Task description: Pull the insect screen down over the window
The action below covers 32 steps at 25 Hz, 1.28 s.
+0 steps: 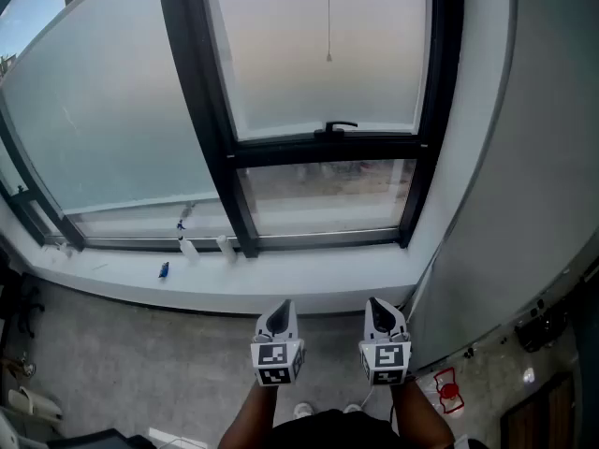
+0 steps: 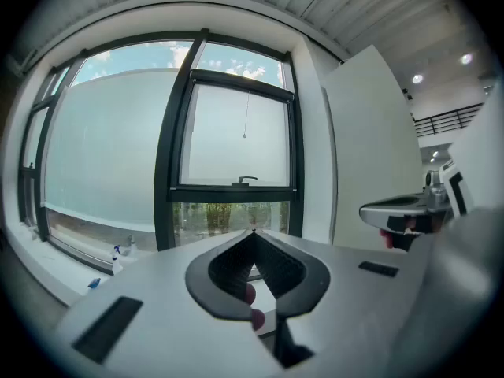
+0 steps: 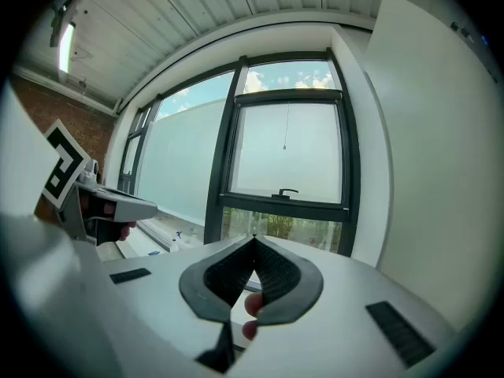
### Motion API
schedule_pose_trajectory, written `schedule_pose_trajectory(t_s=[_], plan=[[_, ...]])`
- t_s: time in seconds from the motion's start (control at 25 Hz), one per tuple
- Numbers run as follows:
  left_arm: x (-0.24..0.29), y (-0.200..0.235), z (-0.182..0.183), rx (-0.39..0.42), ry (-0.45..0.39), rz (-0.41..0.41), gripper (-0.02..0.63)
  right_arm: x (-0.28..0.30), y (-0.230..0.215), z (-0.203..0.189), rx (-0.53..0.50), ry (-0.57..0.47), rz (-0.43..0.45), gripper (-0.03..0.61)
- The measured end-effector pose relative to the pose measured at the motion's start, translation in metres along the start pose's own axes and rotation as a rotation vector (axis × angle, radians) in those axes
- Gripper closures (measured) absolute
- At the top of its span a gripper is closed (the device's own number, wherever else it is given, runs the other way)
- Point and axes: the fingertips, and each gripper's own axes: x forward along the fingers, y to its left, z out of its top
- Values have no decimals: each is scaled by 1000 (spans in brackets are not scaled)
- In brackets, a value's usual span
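A black-framed window (image 1: pixel 328 148) faces me, with a pale screen (image 1: pixel 318 54) covering its upper pane. A thin pull cord (image 1: pixel 328 26) hangs in front of the screen and ends in a small bead. On the frame's crossbar sits a black handle (image 1: pixel 339 126). The lower pane under the crossbar is uncovered and shows greenery (image 3: pixel 283 227). My left gripper (image 1: pixel 279 318) and right gripper (image 1: pixel 381 314) hover side by side well below the sill, both shut and holding nothing. The cord (image 2: pixel 246 116) and handle (image 2: pixel 246 179) lie far ahead of the left jaws.
A white sill (image 1: pixel 215 283) runs under the window with small spray bottles (image 1: pixel 184 221) and a blue item (image 1: pixel 163 270) on it. A white wall (image 1: pixel 533 157) stands close on the right. Grey floor (image 1: pixel 140 363) lies below, with a red object (image 1: pixel 447 391) at the lower right.
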Motion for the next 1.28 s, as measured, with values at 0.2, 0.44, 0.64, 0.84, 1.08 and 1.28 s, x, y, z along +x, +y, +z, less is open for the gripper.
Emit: schedule_pose_trajectory(t_s=[0.2, 0.44, 0.64, 0.84, 1.08, 1.28], plan=[[3, -5, -9, 8, 11, -20, 611, 4, 11, -5, -6, -1, 20, 575], [7, -3, -6, 8, -2, -12, 611, 7, 20, 5, 20, -23, 57, 575], [8, -7, -7, 12, 1, -14, 611, 5, 13, 1, 7, -13, 46, 575], [8, -9, -4, 16, -2, -7, 611, 4, 5, -3, 4, 0, 30, 575], [10, -16, -10, 10, 12, -16, 611, 2, -4, -6, 45, 12, 47, 575], [12, -26, -12, 21, 25, -19, 611, -1, -14, -11, 51, 14, 41, 575]])
